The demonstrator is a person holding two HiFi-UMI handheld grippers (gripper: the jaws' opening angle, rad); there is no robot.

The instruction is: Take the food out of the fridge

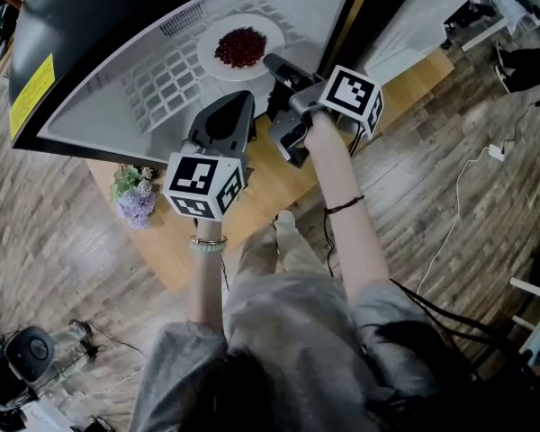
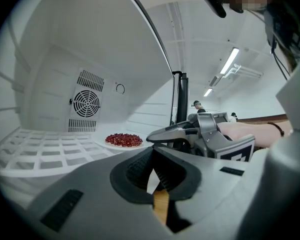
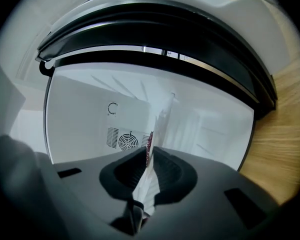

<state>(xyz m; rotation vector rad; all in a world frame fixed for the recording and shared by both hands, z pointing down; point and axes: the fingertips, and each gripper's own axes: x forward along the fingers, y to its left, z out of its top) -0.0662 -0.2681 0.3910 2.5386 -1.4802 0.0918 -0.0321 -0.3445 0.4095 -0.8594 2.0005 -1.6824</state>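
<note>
A white plate [image 1: 218, 34] heaped with red food [image 1: 241, 48] sits on the white grid shelf [image 1: 171, 84] inside the open fridge. My right gripper [image 1: 272, 61] reaches in from the right, rolled onto its side and shut on the plate's near right rim. In the right gripper view the plate [image 3: 157, 129] shows edge-on between the pads of the right gripper [image 3: 149, 154], with a little red food [image 3: 149, 143] at the tips. My left gripper [image 1: 237, 97] hovers at the fridge opening in front of the plate [image 2: 110, 145], shut and holding nothing. The left gripper [image 2: 152, 156] sees the right gripper [image 2: 155, 136] beside the food [image 2: 123, 139].
The fridge's dark door [image 1: 90, 25] with a yellow label [image 1: 31, 93] swings open to the left. A fan vent [image 2: 85, 104] is set in the back wall. The fridge stands on a wooden table [image 1: 270, 187] beside a bunch of purple flowers [image 1: 133, 196].
</note>
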